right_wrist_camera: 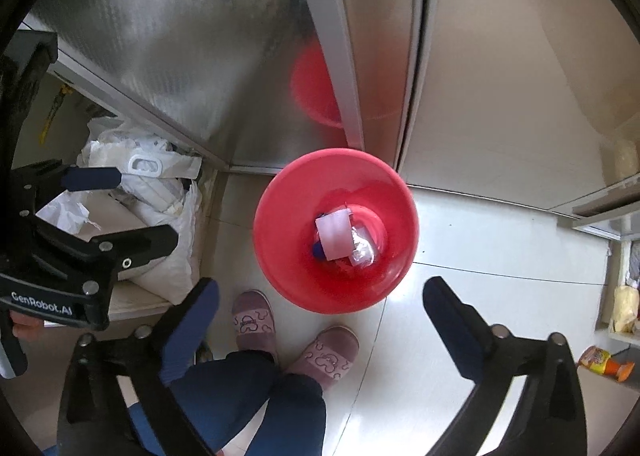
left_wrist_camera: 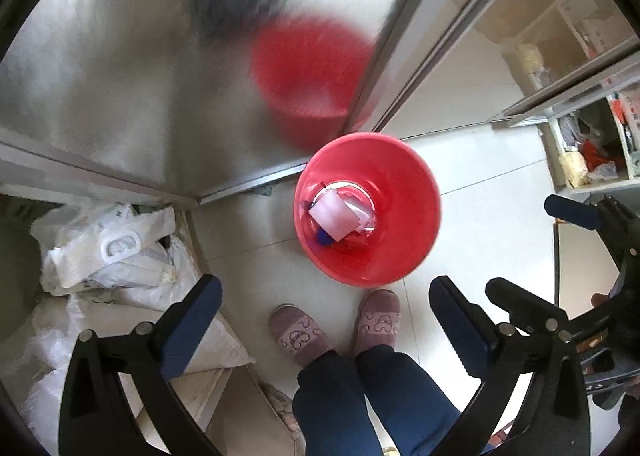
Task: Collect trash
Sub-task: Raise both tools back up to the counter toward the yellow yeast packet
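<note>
A red bin (left_wrist_camera: 404, 224) stands on the floor against a metal door corner; it also shows in the right wrist view (right_wrist_camera: 288, 256). Inside lie a pale pink paper piece (left_wrist_camera: 334, 216), clear plastic wrap (right_wrist_camera: 362, 250) and a blue scrap (right_wrist_camera: 319, 252). My left gripper (left_wrist_camera: 326, 320) is open and empty, high above the floor on the near side of the bin. My right gripper (right_wrist_camera: 320, 316) is open and empty, also above the near side of the bin. The right gripper shows at the right edge of the left wrist view (left_wrist_camera: 532, 252), and the left gripper at the left of the right wrist view (right_wrist_camera: 132, 208).
The person's feet in purple slippers (left_wrist_camera: 340, 326) stand just before the bin. White plastic bags (left_wrist_camera: 108, 252) are heaped at the left. A shiny metal door (left_wrist_camera: 140, 68) reflects the bin. Shelves with packets (left_wrist_camera: 592, 152) stand at the right. An orange packet (right_wrist_camera: 606, 364) lies on the floor.
</note>
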